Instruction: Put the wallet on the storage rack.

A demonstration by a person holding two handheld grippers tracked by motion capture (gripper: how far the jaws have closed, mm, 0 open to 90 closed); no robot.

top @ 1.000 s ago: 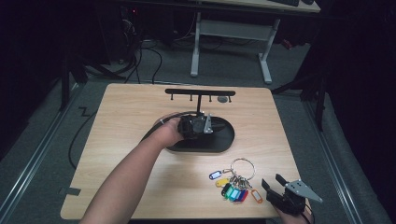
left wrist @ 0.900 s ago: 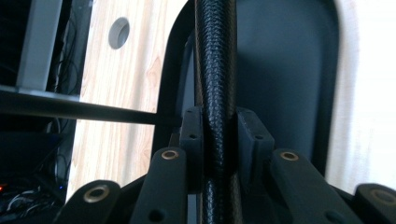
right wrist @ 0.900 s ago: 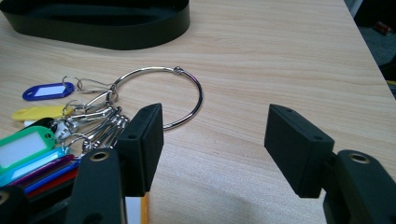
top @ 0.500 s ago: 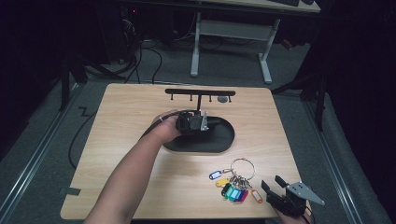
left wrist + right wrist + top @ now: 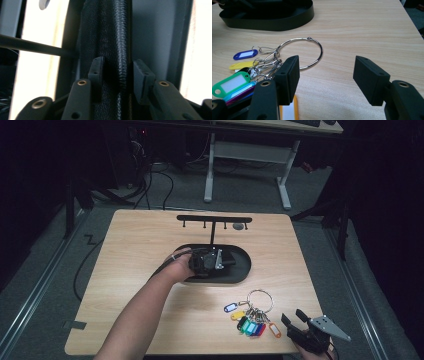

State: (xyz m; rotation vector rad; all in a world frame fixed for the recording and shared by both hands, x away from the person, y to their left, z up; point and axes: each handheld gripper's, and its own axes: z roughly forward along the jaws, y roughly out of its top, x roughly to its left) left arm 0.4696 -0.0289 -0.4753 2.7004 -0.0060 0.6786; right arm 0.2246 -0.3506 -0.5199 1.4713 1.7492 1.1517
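Key ring [image 5: 260,301] with coloured tags [image 5: 248,322] is seen lying on the wooden surface [image 5: 140,245], just ahead and left of the right hand-held gripper [image 5: 295,319], whose jaws are spread wide and empty. The left hand-held gripper [image 5: 222,261] is held over the black oval tray [image 5: 244,265], its jaws parted around a black textured strap [image 5: 117,45]; contact cannot be told.

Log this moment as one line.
left gripper: closing on black textured item in black oval tray | right gripper: open beside metal key ring
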